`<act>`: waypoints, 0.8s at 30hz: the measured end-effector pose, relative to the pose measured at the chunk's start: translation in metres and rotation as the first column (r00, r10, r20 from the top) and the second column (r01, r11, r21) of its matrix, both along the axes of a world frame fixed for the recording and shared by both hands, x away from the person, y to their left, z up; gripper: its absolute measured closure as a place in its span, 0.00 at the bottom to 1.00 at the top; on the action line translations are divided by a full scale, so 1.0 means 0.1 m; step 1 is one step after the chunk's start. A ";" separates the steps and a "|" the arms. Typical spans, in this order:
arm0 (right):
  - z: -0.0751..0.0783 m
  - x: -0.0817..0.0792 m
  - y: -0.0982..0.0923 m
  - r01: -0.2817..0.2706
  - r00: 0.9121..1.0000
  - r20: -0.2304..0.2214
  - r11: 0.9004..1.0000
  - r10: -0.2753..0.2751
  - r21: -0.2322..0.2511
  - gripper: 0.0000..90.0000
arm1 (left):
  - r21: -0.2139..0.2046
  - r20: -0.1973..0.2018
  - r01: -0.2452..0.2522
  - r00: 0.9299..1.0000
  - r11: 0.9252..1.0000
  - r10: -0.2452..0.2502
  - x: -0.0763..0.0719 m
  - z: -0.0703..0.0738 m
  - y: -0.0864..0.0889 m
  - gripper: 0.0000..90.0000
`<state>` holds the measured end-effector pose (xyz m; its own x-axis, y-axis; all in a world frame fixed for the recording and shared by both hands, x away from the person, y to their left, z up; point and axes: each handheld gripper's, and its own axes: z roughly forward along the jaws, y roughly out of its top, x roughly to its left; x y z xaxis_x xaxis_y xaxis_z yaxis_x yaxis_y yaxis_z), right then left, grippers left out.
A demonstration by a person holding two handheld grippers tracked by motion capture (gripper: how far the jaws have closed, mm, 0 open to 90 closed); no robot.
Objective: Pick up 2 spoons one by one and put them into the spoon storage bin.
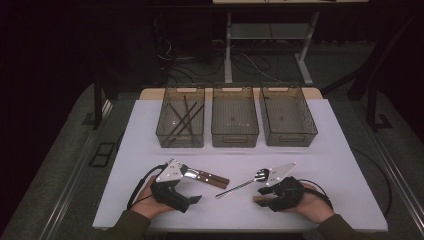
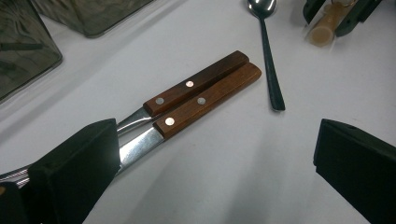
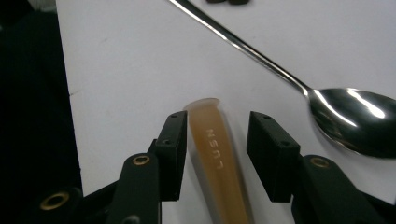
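Observation:
Two wooden-handled knives [image 1: 207,178] lie side by side on the white table [image 1: 150,135]. In the left gripper view the knives [image 2: 205,88] run their blades under one jaw of my left gripper [image 2: 217,135], which stands wide open and grips nothing. The left gripper [image 1: 192,186] sits at the front left. A metal spoon [image 1: 240,185] lies at the centre, its bowl [image 3: 355,119] beside my right gripper [image 3: 217,126]. An amber translucent handle [image 3: 215,154] marked LUSN lies between the right jaws, with a gap at one pad. The right gripper [image 1: 262,197] is open.
Three smoky plastic bins stand in a row at the back: the left bin [image 1: 181,141] holds several dark sticks, while the middle bin [image 1: 235,140] and right bin [image 1: 289,140] look bare inside. The table's front edge is just below both hands.

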<state>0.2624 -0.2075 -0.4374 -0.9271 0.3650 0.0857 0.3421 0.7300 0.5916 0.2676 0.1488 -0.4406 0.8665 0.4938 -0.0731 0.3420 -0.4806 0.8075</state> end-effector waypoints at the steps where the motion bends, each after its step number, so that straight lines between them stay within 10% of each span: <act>1: -0.01 0.00 0.02 -0.011 1.000 0.005 1.000 0.011 -0.017 0.66 | -0.005 -0.001 -0.003 1.000 1.000 0.003 0.00 0.00 0.00 0.00; 11: -0.02 -0.05 0.04 -0.051 0.996 0.075 0.998 0.054 -0.042 0.79 | -0.005 -0.003 -0.001 1.000 1.000 0.001 0.00 0.00 -0.01 0.00; 24: -0.01 -0.05 0.02 -0.023 0.998 0.052 0.999 0.024 -0.025 0.81 | -0.022 -0.012 0.012 1.000 1.000 -0.012 0.00 -0.01 -0.01 0.00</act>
<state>0.2570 -0.2053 -0.4386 -0.9384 0.3444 0.0286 0.2940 0.7522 0.5898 0.2675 0.1478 -0.4417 0.8714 0.4815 -0.0941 0.3459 -0.4670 0.8138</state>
